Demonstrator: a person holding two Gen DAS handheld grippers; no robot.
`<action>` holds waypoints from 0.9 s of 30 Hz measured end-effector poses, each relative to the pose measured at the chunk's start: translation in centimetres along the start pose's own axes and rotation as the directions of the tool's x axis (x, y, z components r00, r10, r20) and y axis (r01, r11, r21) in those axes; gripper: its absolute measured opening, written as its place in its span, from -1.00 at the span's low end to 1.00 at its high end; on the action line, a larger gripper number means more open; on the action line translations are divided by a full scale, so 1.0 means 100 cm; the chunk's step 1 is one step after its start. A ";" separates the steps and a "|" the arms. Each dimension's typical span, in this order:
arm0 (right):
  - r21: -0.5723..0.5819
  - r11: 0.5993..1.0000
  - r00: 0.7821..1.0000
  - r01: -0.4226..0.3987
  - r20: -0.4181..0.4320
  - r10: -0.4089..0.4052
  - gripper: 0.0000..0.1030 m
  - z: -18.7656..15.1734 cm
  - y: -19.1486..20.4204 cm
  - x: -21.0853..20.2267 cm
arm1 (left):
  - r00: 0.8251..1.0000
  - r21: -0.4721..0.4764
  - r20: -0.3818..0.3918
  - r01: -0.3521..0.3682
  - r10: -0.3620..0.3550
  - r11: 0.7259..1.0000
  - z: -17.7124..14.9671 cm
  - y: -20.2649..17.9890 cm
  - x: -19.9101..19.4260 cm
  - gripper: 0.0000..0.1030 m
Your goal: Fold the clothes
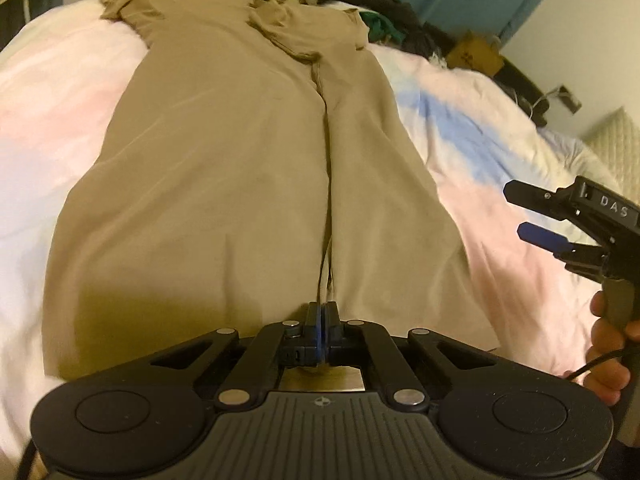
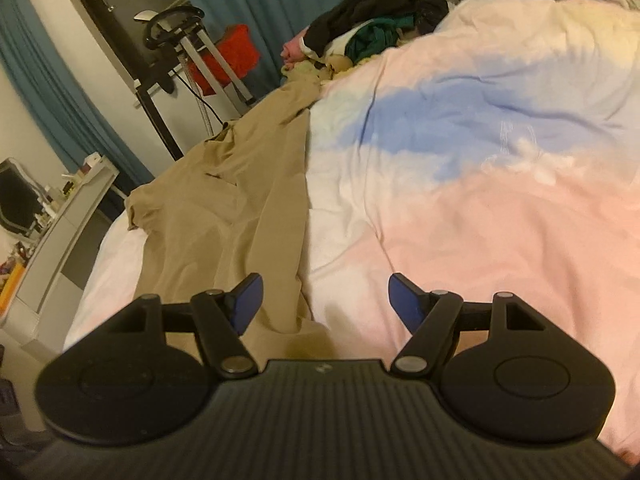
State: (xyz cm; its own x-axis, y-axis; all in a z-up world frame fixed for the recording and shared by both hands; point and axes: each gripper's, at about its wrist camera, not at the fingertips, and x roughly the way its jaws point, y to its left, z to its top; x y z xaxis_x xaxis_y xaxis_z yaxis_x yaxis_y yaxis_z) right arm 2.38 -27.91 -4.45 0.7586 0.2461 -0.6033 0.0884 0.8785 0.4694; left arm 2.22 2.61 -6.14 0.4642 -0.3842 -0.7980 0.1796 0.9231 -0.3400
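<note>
Left gripper [image 1: 322,320]: jaws pinched together on the near hem of the tan garment [image 1: 240,184], right where a long fold ridge running up the cloth ends; blue pads barely visible between the black fingers.

Right gripper [image 2: 322,304]: jaws wide apart, nothing between the pads, no contact seen; left blue pad [image 2: 248,300] over the garment's near right edge, right pad over bare duvet [image 2: 500,220]; seen from the left wrist view hanging off to the right, clear of the cloth, held by a hand [image 1: 612,344].

Tan garment: spread flat lengthwise on the pink-blue-white duvet, toward the bed's left side; sleeves and collar at the far edge, hem at the near edge.

Pile of dark clothes [image 2: 372,24] heaped at the far edge of the bed, just beyond the collar.
</note>
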 end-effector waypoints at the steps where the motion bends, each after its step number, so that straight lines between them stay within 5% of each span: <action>1: 0.005 1.000 1.000 0.000 -0.006 0.000 0.40 0.000 -0.001 0.002 | 1.000 -0.004 -0.013 0.010 -0.010 1.000 0.006 0.001 0.001 -0.83; 3: 0.001 1.000 1.000 0.002 -0.006 -0.002 0.40 0.000 -0.001 0.004 | 0.999 -0.023 -0.038 0.025 -0.026 0.999 0.020 0.003 0.001 -0.29; 5: -0.004 1.000 1.000 0.007 0.003 -0.007 0.40 0.001 -0.001 0.004 | 0.999 -0.025 -0.044 0.027 -0.028 0.999 0.042 0.003 0.004 -0.07; 9: -0.032 0.999 1.000 0.018 0.026 -0.017 0.40 0.008 -0.002 0.022 | 1.000 0.054 0.028 -0.014 0.013 0.998 0.105 -0.002 0.029 0.16; 14: -0.048 0.999 0.999 0.021 0.048 -0.019 0.40 0.019 -0.007 0.046 | 0.986 -0.031 0.144 -0.079 0.082 0.996 0.207 0.017 0.087 0.21; 22: 0.020 0.999 0.999 -0.029 0.026 0.028 0.40 0.023 -0.023 0.070 | 0.932 -0.274 0.270 -0.166 0.242 0.947 0.291 0.055 0.183 0.17; 25: 0.036 0.999 0.999 -0.039 0.027 0.038 0.40 0.025 -0.028 0.080 | 0.913 -0.317 0.328 -0.136 0.243 0.939 0.304 0.060 0.196 -0.13; 27: 0.054 0.998 0.999 -0.041 0.020 0.040 0.40 0.026 -0.034 0.088 | 0.909 -0.302 0.347 -0.124 0.230 0.945 0.311 0.057 0.203 -0.73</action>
State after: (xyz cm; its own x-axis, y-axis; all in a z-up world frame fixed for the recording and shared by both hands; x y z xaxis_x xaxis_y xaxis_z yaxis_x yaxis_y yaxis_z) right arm 10.47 -29.77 -9.67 0.7745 0.2727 -0.5707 0.0920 0.8441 0.5282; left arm 39.69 0.48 -8.80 0.7641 -0.1318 -0.6315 -0.1496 0.9160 -0.3722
